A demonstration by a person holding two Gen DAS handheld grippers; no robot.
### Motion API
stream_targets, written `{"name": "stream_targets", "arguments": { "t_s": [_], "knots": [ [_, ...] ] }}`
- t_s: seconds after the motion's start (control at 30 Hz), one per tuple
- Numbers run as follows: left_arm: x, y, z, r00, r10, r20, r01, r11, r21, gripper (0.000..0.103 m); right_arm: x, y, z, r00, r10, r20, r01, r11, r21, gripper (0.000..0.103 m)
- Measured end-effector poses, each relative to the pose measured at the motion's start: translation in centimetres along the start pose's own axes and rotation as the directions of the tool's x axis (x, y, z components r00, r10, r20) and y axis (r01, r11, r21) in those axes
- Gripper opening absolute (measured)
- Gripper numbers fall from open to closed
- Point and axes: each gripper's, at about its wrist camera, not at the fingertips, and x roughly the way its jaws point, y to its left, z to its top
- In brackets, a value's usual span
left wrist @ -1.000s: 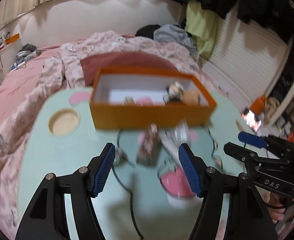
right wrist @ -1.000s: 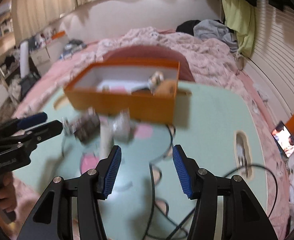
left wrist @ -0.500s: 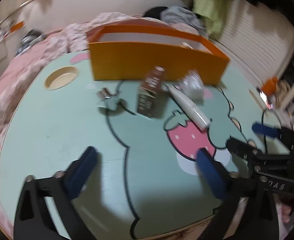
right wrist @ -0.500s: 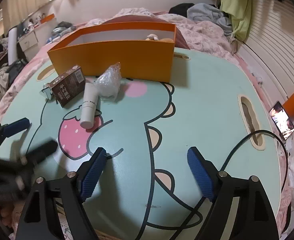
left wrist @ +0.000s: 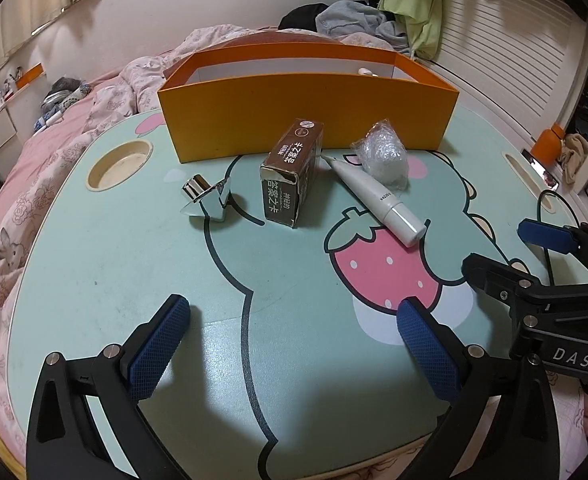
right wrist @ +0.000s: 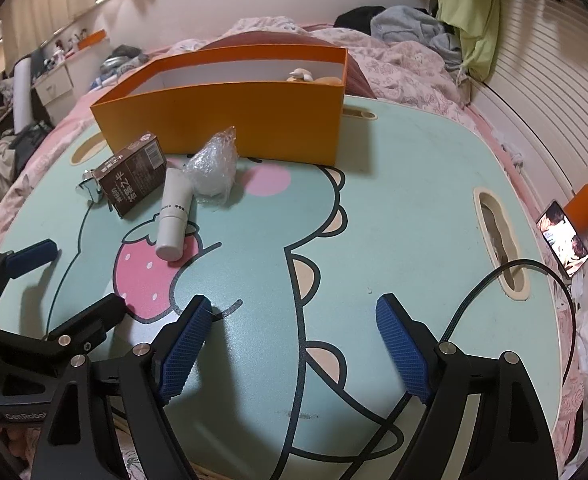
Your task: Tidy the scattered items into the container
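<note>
Container: orange box (left wrist: 306, 114), open-topped, standing at the far side of the table (left wrist: 133, 288). It already holds a few small things, among them a pale figure (right wrist: 302, 75) and a tan lump beside it against the right end wall; the rest of its floor is hidden by the near wall.

Items still outside, four, all lying just in front of the box:
- brown card box (left wrist: 291, 178), printed with white characters, lying on its side with one end near the container wall;
- white tube (left wrist: 378, 200), lying slantwise, its cap end over the strawberry print;
- bubble-wrapped bundle (left wrist: 384, 156), touching the tube's far end;
- chrome metal fitting (left wrist: 205, 196), just left of the card box.

Progress, as judged: part done; four items left, none yet picked up.

Left gripper (left wrist: 294, 344): jaws spread wide, nothing between them, low over bare table well short of the items.

Right gripper (right wrist: 289, 344): jaws apart and empty, over the table's near edge, right of the left one.

Surroundings: a black cable (right wrist: 494, 280) across the table; pink bedding around it.
</note>
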Motion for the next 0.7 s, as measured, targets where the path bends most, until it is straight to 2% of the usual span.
{"name": "stream_targets", "arguments": {
  "t_s": [0.13, 0.23, 0.4, 0.7],
  "knots": [
    [0.01, -0.03, 0.02, 1.000, 0.000, 0.000, 0.000, 1.000, 0.000, 0.103, 0.01, 0.01, 0.00, 1.000, 0.000, 0.000, 0.000, 1.000, 0.001, 0.085],
    [0.01, -0.04, 0.01, 1.000, 0.000, 0.000, 0.000, 1.000, -0.001, 0.103, 0.09, -0.10, 0.06, 1.000, -0.007, -0.005, 0.007, 1.000, 0.007, 0.089],
    [-0.11, -0.13, 0.15, 1.000, -0.005, 0.002, 0.005, 1.000, -0.006, 0.103, 0.53, -0.63, 0.08, 0.999, -0.025, -0.027, 0.026, 0.999, 0.037, 0.103],
    [-0.09, -0.16, 0.21, 1.000, -0.004, 0.001, 0.004, 1.000, -0.006, 0.103, 0.52, -0.68, 0.08, 0.999, -0.024, -0.027, 0.025, 0.999, 0.037, 0.103]
  ]
}}
